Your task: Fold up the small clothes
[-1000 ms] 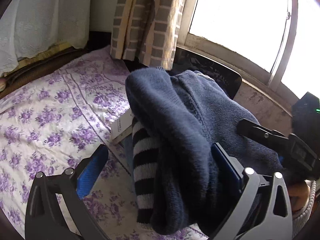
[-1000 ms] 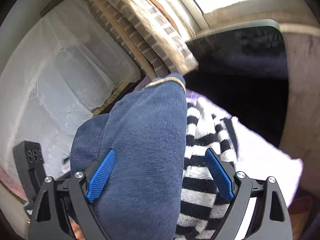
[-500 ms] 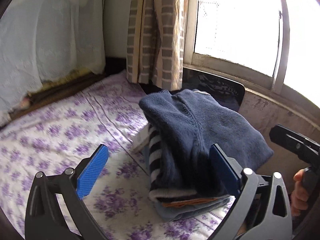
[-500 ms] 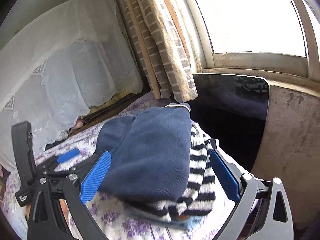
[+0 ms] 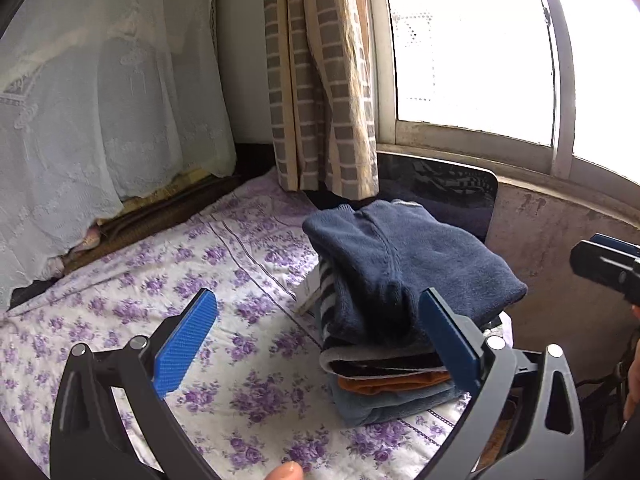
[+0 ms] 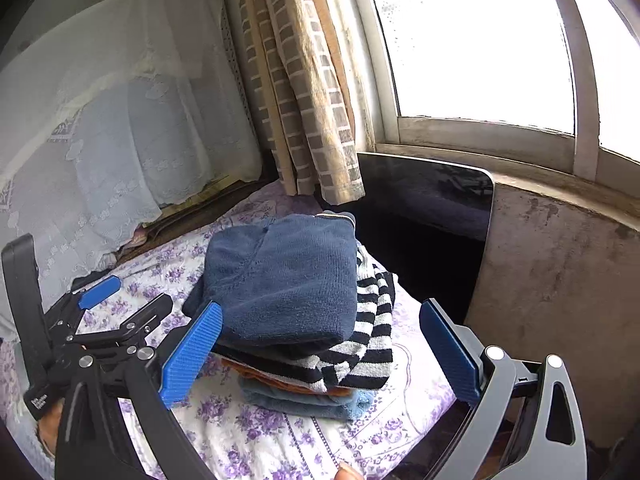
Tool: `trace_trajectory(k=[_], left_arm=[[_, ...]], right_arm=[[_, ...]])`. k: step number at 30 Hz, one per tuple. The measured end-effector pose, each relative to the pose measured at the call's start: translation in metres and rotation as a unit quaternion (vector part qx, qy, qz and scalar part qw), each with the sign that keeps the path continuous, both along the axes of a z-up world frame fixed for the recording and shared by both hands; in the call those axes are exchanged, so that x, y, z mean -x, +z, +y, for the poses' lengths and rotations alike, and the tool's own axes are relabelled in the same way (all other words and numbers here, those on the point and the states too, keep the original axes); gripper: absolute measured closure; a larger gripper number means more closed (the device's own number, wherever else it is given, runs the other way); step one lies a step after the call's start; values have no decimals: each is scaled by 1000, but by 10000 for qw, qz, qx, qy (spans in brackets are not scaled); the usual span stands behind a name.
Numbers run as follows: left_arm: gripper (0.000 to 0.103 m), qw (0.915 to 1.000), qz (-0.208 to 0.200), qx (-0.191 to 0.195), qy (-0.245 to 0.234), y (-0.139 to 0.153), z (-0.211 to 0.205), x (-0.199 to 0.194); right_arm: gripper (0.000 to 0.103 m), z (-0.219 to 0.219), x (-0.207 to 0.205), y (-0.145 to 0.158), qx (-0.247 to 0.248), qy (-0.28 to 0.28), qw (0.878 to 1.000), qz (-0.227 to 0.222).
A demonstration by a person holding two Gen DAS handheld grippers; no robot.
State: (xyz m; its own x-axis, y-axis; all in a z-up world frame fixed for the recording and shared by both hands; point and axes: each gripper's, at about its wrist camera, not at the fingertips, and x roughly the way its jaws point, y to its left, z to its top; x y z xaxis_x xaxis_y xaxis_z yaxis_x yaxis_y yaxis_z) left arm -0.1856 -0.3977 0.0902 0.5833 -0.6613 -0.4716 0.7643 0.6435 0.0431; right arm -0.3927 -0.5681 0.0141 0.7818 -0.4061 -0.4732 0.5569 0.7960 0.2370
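A folded navy sweater lies on top of a stack of folded clothes on the bed; under it lie a black-and-white striped piece, an orange one and a light blue one. The sweater also shows in the right wrist view. My left gripper is open and empty, just in front of the stack. My right gripper is open and empty, a little back from the stack. The left gripper shows in the right wrist view.
The bed has a white sheet with purple flowers. A dark glossy panel stands behind the stack by a concrete wall. A brick-pattern curtain and a window are behind. White lace fabric hangs at left.
Both grippers have pulled back from the navy sweater, which now rests on the stack. The stack looks smaller and farther in both views.
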Motion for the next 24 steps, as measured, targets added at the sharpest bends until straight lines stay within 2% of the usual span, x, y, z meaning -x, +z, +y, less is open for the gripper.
trace_trajectory(k=[5, 13, 24], left_arm=[[5, 9999, -93, 7, -52, 13, 5, 11], [5, 9997, -20, 26, -234, 28, 6, 27], [5, 9997, 83, -24, -218, 34, 5, 32]], right_arm=[[4, 4, 6, 8, -51, 155, 9998, -76], [4, 18, 4, 18, 227, 360, 9990, -94], [4, 17, 6, 18, 159, 434, 9988, -164]])
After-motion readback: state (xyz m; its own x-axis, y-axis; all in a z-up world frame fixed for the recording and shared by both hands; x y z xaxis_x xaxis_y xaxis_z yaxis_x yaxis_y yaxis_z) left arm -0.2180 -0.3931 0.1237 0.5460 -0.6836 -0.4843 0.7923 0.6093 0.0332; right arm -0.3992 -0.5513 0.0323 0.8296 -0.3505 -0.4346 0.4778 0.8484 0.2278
